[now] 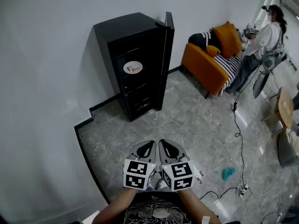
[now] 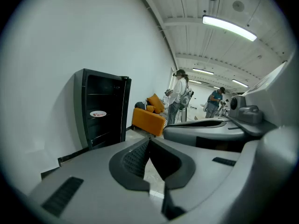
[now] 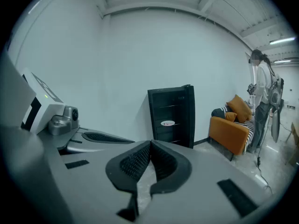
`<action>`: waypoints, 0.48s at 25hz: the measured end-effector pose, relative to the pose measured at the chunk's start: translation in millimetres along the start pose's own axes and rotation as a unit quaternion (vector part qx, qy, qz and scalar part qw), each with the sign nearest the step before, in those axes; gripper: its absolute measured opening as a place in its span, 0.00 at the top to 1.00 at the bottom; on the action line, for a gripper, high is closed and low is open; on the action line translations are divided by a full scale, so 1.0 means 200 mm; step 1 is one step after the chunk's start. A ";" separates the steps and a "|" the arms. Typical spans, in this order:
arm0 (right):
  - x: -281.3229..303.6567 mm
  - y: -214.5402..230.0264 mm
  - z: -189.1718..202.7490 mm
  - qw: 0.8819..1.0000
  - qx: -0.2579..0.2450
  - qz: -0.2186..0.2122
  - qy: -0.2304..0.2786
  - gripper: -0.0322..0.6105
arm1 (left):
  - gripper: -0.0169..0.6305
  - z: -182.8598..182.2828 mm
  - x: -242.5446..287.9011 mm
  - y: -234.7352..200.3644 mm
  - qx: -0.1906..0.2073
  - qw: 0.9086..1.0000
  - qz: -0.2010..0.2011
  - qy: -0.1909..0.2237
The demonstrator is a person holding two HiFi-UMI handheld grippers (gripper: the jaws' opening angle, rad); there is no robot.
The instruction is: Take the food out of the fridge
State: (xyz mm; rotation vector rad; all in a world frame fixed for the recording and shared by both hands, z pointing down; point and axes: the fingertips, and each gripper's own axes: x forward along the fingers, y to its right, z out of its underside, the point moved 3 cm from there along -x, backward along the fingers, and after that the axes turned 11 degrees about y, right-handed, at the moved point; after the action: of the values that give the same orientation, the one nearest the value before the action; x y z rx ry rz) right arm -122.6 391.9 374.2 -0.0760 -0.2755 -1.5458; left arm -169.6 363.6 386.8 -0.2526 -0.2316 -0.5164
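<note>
1. While I hold them close to my body, the left gripper [image 1: 149, 146] and right gripper [image 1: 163, 144] sit side by side, fingers clenched on nothing.
2. Across the floor [image 1: 196, 120], the fridge [image 1: 122, 34] stands open against the wall [image 1: 46, 55].
3. The food [image 1: 134, 69] lies on a plate [image 1: 127, 67] inside, midway up.
4. A sofa [image 1: 205, 66] stands further right.

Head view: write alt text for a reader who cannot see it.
A black fridge stands open against a white wall, a plate of food on one shelf. Below, the left gripper and right gripper are side by side, shut and empty, well short of it. An orange sofa and a person are at right.
</note>
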 end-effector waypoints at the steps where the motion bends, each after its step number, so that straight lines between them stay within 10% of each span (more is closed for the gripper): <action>1: 0.00 0.00 0.00 1.000 0.000 0.000 0.001 0.92 | 0.95 0.00 0.00 -0.01 0.000 1.000 0.000 0.000; 12: 0.12 0.02 0.00 1.000 0.014 0.008 0.001 0.92 | 0.95 -0.02 0.09 -0.11 -0.004 1.000 0.004 -0.005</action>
State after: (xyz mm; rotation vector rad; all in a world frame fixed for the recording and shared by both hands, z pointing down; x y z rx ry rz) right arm -118.5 368.1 380.1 -0.0543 -0.2949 -1.5261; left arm -166.1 336.1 392.1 -0.2631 -0.2376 -0.5082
